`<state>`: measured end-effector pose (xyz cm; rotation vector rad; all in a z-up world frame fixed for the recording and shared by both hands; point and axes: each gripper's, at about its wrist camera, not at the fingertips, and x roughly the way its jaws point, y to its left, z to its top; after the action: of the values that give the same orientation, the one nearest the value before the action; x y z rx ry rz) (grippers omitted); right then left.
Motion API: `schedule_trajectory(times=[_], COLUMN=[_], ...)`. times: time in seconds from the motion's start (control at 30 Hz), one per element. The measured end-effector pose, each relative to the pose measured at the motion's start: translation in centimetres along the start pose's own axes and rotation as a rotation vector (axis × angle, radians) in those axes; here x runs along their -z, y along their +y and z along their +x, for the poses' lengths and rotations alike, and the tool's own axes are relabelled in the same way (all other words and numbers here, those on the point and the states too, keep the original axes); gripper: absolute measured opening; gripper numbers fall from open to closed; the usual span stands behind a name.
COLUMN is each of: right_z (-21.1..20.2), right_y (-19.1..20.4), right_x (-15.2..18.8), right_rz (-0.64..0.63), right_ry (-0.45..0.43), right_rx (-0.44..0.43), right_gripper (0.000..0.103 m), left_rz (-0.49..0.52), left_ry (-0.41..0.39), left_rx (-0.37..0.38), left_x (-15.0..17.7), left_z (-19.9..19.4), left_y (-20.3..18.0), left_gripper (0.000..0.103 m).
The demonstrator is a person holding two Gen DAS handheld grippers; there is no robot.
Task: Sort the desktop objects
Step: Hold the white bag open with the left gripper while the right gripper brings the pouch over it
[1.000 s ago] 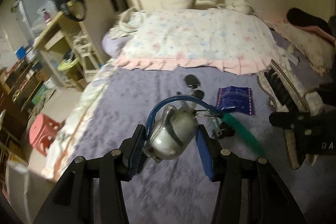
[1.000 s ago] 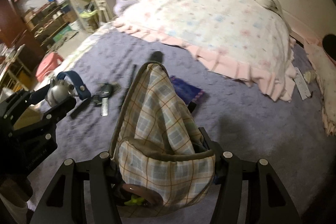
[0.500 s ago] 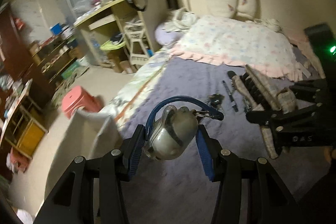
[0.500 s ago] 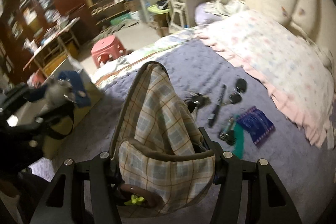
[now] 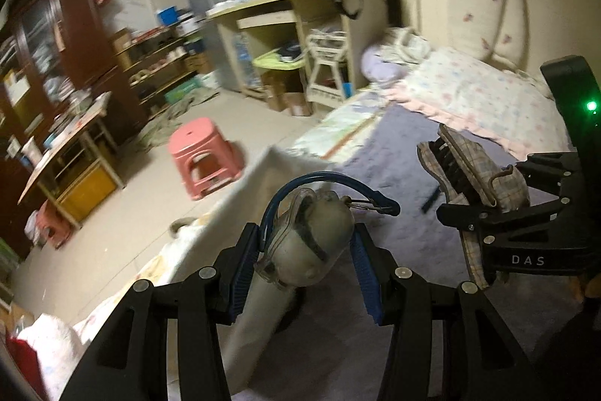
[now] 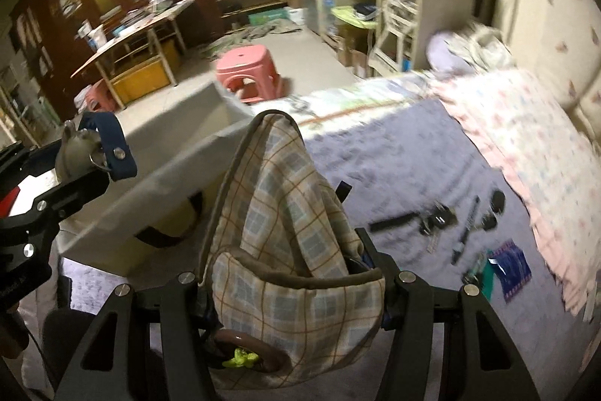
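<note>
In the left wrist view, the left gripper (image 5: 306,252) was closed on a small grey pouch (image 5: 310,243) — its blue pads pressed the pouch from both sides. A blue strap (image 5: 323,180) looped over the top of the pouch and ended in a metal clip at about two o'clock. Below and behind the pouch lay a pale storage box (image 5: 240,213), its rim running from seven o'clock up toward twelve. At three o'clock the right gripper (image 5: 484,198) held a plaid cloth bag (image 5: 477,164) over the purple bedspread (image 5: 379,153). A pink stool (image 5: 203,153) stood on the floor at ten o'clock, well apart from the bed.

In the right wrist view, the right gripper (image 6: 291,273) was clamped on the plaid cloth bag (image 6: 289,243), which filled the space between the fingers and rose to a point at twelve o'clock. At nine o'clock the left gripper (image 6: 80,168) carried the grey pouch (image 6: 77,153) with its blue strap (image 6: 112,145), just above the near rim of the storage box (image 6: 176,153). On the purple bedspread (image 6: 413,168) at three o'clock lay a scatter of small things — a pen (image 6: 467,228), a dark blue packet (image 6: 512,267) and several dark bits too blurred to name. The pink stool (image 6: 249,72) stood beyond the box at twelve o'clock.
</note>
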<state>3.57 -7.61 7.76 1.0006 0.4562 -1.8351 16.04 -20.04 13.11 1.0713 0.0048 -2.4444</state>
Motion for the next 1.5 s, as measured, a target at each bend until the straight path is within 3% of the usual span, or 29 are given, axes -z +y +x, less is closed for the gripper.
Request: schedule_trajectory(times=[0.33,0.5,0.7,0.83,0.9,0.97,1.03,1.07,1.27,1.5], right_z=[1.2,2.0,2.2,2.9,3.3,4.0,4.5,4.7,6.0,8.6], right_y=[8.2,9.4,9.2,9.5,10.0,10.2,10.4,10.5,10.9,11.7], right_x=[-3.9,-5.2,-5.7,-5.8,-5.8,-5.9,-5.9,-6.0,-6.3,-6.1], right_rz=[-0.105,-0.147,-0.138,-0.141,-0.145,-0.15,-0.153,-0.154,-0.156,-0.114], right_ry=[0.019,0.031,0.04,0.054,0.064,0.072,0.081,0.084,0.101,0.172], right_rx=[-0.044,-0.015,-0.007,-0.008,-0.014,-0.022,-0.03,-0.035,-0.049,-0.092], right_gripper=[0.056,0.056,0.056,0.056,0.056,0.056,0.056,0.056,0.056,0.056], left_rz=[-0.114,-0.143,-0.088,-0.092,-0.088,-0.079,-0.083,-0.092,-0.12,-0.128], left_ry=[0.049,0.068,0.124,0.173,0.189,0.182,0.174,0.159,0.138,0.14], left_rx=[-0.033,0.038,0.161,0.19,0.161,0.133,0.116,0.106,0.069,0.052], left_x=[1.8,2.4,3.0,3.9,4.4,4.7,4.7,4.6,4.1,6.5], left_z=[-1.6,-0.3,3.1,5.6,6.8,7.3,7.3,7.1,6.8,6.5], left_y=[7.7,9.7,10.0,9.9,9.7,9.7,10.0,10.3,11.6,11.4], left_gripper=[0.049,0.049,0.049,0.05,0.05,0.06,0.088,0.091,0.094,0.094])
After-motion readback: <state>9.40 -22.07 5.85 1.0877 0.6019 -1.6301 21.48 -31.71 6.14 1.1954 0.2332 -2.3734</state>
